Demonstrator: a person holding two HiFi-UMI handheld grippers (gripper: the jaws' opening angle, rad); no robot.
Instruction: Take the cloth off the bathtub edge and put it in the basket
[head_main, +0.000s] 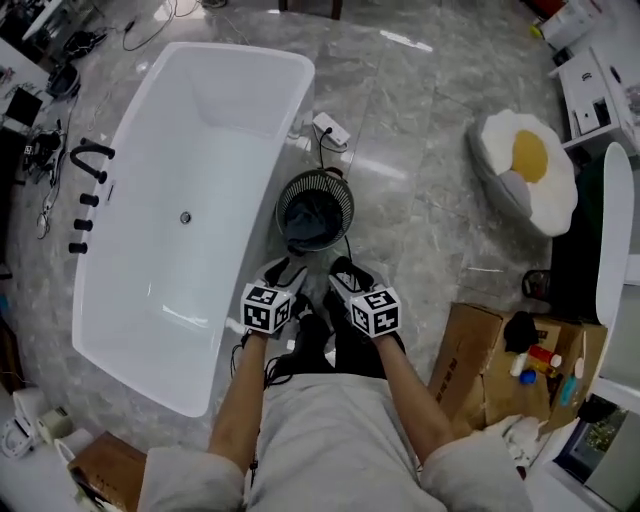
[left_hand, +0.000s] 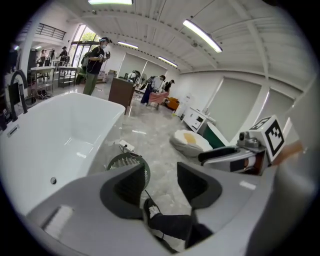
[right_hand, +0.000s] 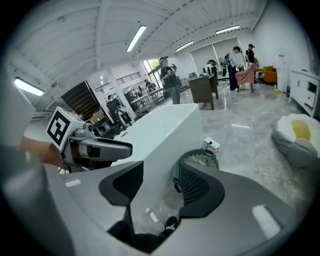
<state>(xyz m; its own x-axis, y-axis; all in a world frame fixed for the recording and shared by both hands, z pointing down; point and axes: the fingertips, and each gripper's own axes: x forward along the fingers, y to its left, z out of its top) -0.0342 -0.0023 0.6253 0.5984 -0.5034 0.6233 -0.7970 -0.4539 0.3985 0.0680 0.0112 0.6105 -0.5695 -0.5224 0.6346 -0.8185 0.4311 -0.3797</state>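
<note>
Head view alone looks into the basket (head_main: 345, 200): a dark cloth (head_main: 308, 222) lies bunched inside it, on the floor just beside the white bathtub (head_main: 150, 260), whose edge is bare along the whole visible rim. Both gripper views catch only the basket's ribbed side. In the right gripper view the right-hand jaw covers part of it, in the left gripper view the left-hand jaw does, and its contents are hidden in both.

The left gripper (head_main: 283, 272) and right gripper (head_main: 347, 275) are held side by side above the person's dark trousers, pointing towards the basket. Their jaws are small and foreshortened from overhead. The gripper views settle it: each pair stands partly apart with nothing between, only floor and a dark shoe (left_hand: 150, 207) showing through the gap.

An egg-shaped cushion (head_main: 525, 165) lies well apart to the right. A cardboard box (head_main: 480, 350) holds small items too tiny to name. Only the gripper views show the room beyond — people standing far off, blurred by distance.
</note>
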